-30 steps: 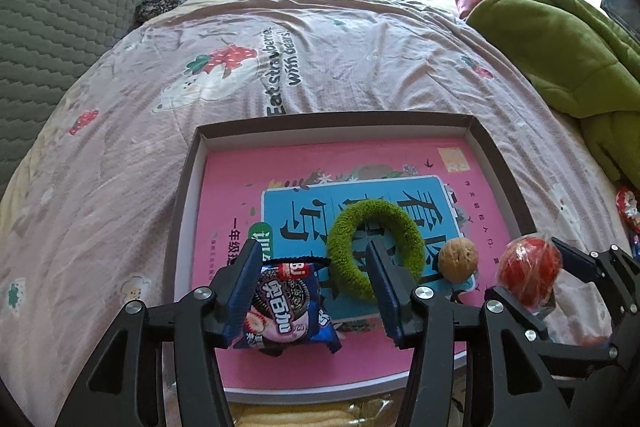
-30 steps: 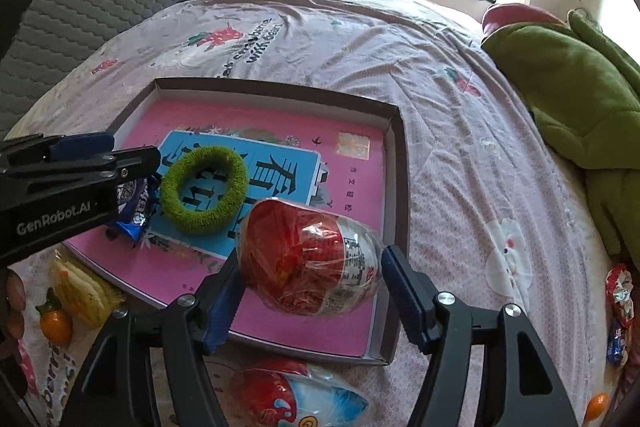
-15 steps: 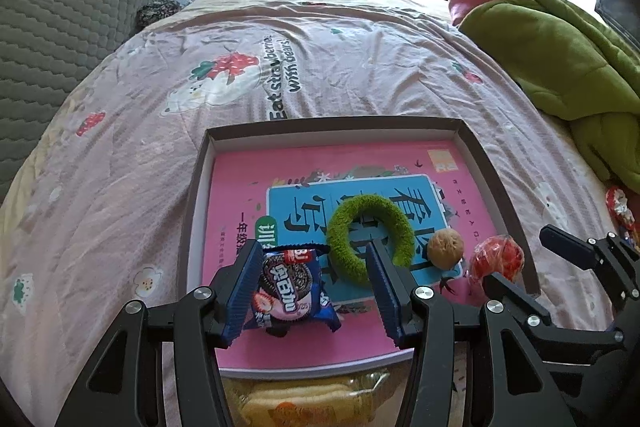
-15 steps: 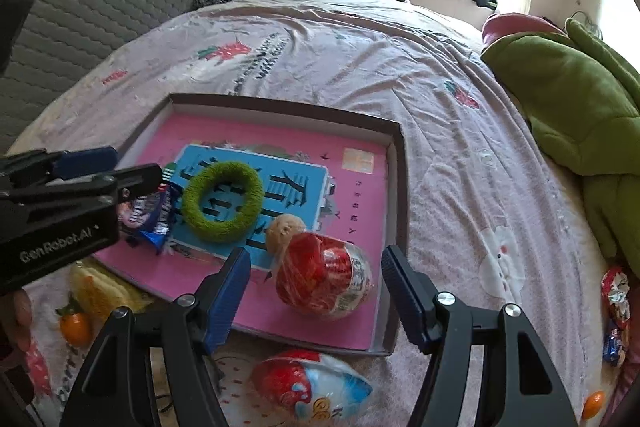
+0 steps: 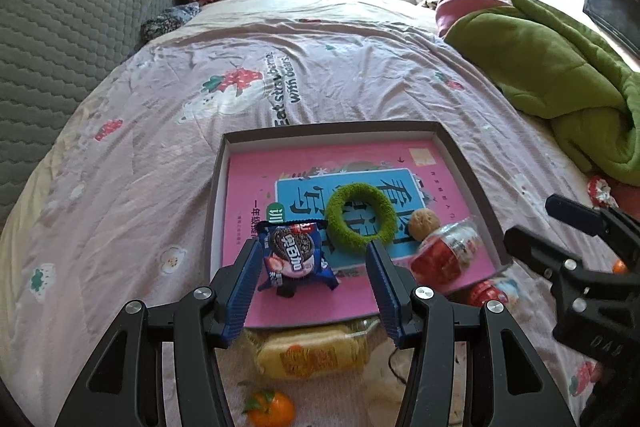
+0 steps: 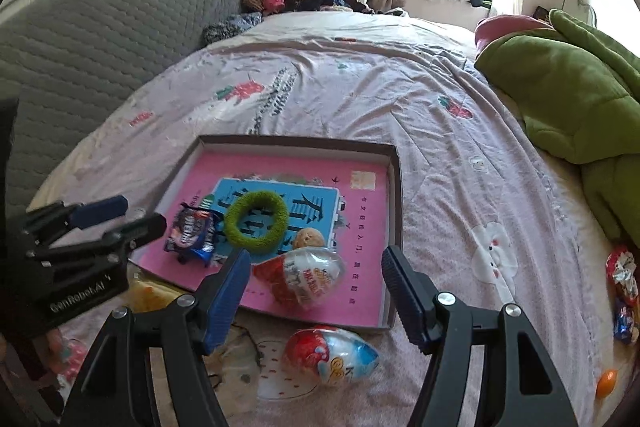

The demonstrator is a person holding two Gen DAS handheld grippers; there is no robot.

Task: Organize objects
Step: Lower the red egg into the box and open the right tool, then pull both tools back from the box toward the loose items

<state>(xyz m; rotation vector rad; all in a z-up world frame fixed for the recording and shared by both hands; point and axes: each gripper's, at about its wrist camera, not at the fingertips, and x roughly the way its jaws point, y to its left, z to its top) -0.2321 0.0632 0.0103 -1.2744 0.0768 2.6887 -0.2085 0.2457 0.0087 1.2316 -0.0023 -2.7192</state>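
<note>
A shallow dark tray (image 5: 332, 129) (image 6: 296, 143) lies on the bed with a pink book in it. On the book rest a green fuzzy ring (image 5: 360, 215) (image 6: 256, 223), a walnut (image 5: 424, 223), a blue cookie packet (image 5: 296, 255) (image 6: 192, 235) and a red egg-shaped snack (image 6: 308, 279) (image 5: 448, 255). My left gripper (image 5: 312, 247) (image 6: 136, 215) hovers open above and behind the cookie packet, not pressing it. Above the red egg, my right gripper (image 6: 316, 259) (image 5: 536, 223) is open wide, and the egg lies free in the tray.
Near the tray's front edge lie a yellow snack bag (image 5: 316, 347), a mandarin (image 5: 268, 407) and a red-and-blue egg snack (image 6: 332, 351). A green blanket (image 5: 560, 75) fills the right side, with wrapped sweets (image 6: 622, 271) below it. A grey headboard (image 6: 100, 35) stands left.
Both grippers have risen and drawn back from the tray. The red egg has left the right jaws and lies in the tray. The cookie packet stays on the book.
</note>
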